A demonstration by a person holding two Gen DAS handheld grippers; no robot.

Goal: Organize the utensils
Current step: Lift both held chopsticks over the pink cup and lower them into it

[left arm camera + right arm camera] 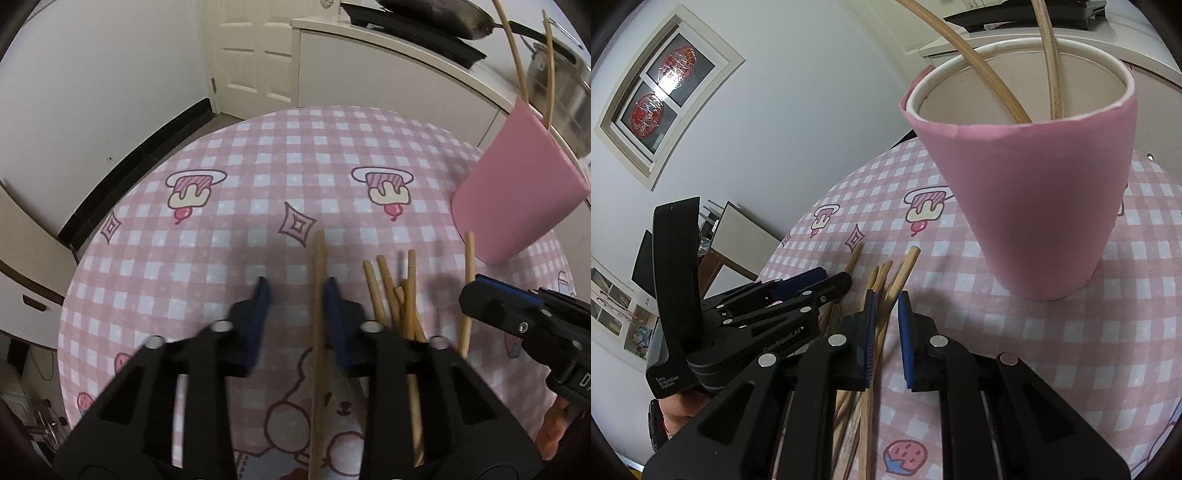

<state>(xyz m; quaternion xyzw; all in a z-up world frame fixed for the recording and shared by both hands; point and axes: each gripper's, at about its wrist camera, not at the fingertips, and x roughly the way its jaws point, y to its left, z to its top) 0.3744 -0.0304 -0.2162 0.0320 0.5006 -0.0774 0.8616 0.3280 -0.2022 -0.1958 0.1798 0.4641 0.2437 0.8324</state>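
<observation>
Several wooden chopsticks (391,291) lie in a loose pile on the pink checked tablecloth (240,206). One chopstick (319,266) lies apart between the fingers of my left gripper (297,291). It runs along the right pad while the left pad stands clear of it, so the gripper is open. My right gripper (888,306) hovers over the pile (882,273) with its jaws narrowly apart. A chopstick (905,266) runs beside its left pad, and cloth shows in the gap. A pink cup (1027,192) just beyond holds two chopsticks (990,62).
In the left wrist view the cup (517,192) stands at the table's far right, with one more chopstick (469,258) beside it. Behind are a white counter with a dark pan (443,18) and a steel pot (554,74). The table edge curves off to the left.
</observation>
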